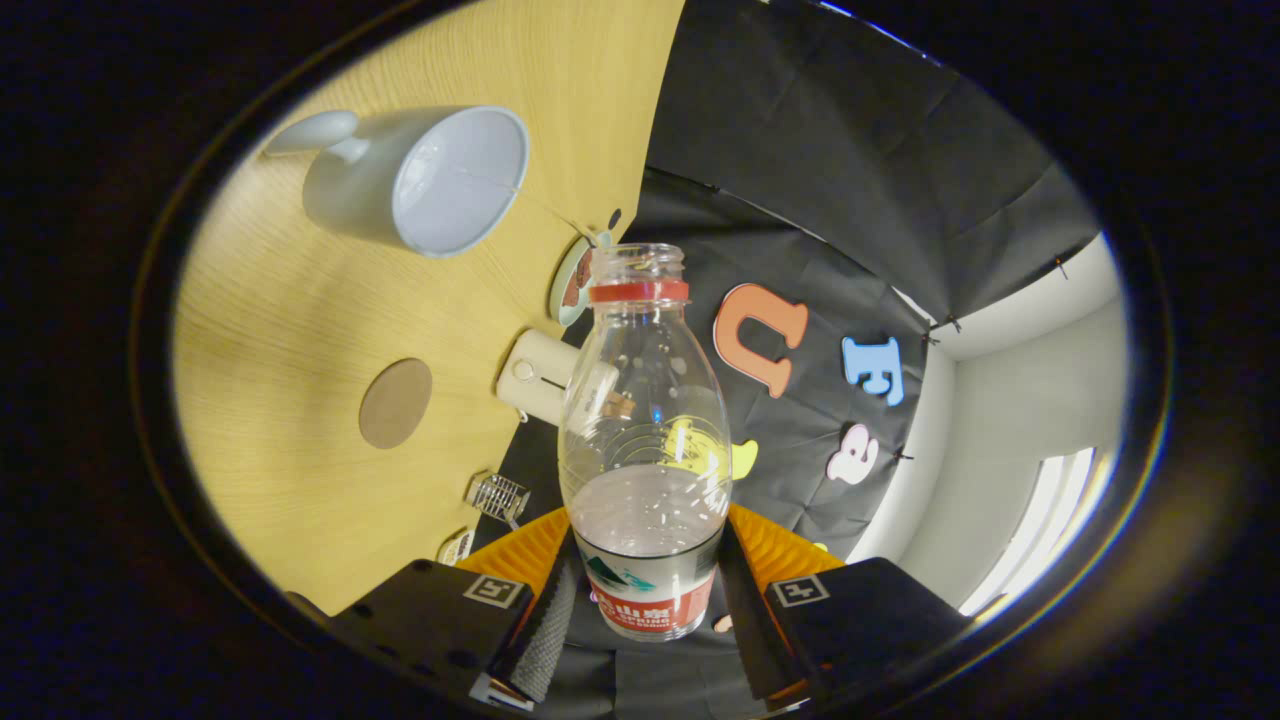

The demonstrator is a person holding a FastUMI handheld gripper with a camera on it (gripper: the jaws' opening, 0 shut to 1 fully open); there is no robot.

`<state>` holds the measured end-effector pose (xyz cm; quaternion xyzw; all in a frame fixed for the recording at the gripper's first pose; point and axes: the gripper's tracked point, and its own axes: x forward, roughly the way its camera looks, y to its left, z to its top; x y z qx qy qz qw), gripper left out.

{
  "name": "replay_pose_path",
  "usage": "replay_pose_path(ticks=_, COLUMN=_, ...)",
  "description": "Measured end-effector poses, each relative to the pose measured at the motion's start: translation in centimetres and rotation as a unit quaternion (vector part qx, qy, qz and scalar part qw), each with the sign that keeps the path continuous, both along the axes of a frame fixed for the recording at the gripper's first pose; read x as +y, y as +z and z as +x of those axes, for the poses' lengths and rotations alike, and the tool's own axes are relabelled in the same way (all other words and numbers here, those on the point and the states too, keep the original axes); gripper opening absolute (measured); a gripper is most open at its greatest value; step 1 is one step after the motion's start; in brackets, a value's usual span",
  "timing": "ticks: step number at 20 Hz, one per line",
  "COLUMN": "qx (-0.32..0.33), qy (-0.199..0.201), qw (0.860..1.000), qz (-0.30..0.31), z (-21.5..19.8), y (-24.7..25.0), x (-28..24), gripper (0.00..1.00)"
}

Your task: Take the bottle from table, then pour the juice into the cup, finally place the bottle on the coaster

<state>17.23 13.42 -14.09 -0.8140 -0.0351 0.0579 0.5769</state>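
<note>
A clear plastic bottle [643, 430] with a red neck ring and no cap stands between my two fingers, and my gripper [645, 600] is shut on its labelled lower part. Clear liquid fills its lower third. The view is rolled, so the wooden table [290, 440] runs up beside the bottle. A pale blue-white cup [425, 178] with a handle stands on the table beyond the bottle's mouth, its opening facing me, with nothing visible inside. A round brown coaster [395, 403] lies flat on the table, nearer to the fingers than the cup.
A cream-coloured box-like device [545, 375] sits at the table's far edge behind the bottle. A small round object [572, 280] leans near it. A small wire-like item [497, 495] and another small piece [456, 547] lie at the table's edge close to my fingers.
</note>
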Motion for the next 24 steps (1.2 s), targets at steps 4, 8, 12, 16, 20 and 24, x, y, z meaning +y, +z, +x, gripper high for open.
replay_pose_path(ticks=4, qx=-0.002, qy=0.001, qw=1.000, qz=-0.011, z=0.2, y=0.1, x=0.1, gripper=0.75)
replay_pose_path(ticks=8, qx=-0.005, qy=0.002, qw=1.000, qz=-0.014, z=0.2, y=0.5, x=0.3, gripper=0.75)
replay_pose_path(ticks=12, qx=-0.002, qy=0.004, qw=1.000, qz=-0.017, z=-0.4, y=1.2, x=0.4, gripper=0.75)
replay_pose_path(ticks=16, qx=0.001, qy=0.000, qw=1.000, qz=-0.009, z=-0.5, y=1.1, x=0.3, gripper=0.75)
replay_pose_path(ticks=20, qx=0.011, qy=-0.011, qw=1.000, qz=0.014, z=-0.7, y=1.2, x=-0.3, gripper=0.75)
replay_pose_path(ticks=24, qx=0.023, qy=-0.021, qw=0.998, qz=0.054, z=-1.1, y=1.4, x=-0.8, gripper=0.75)
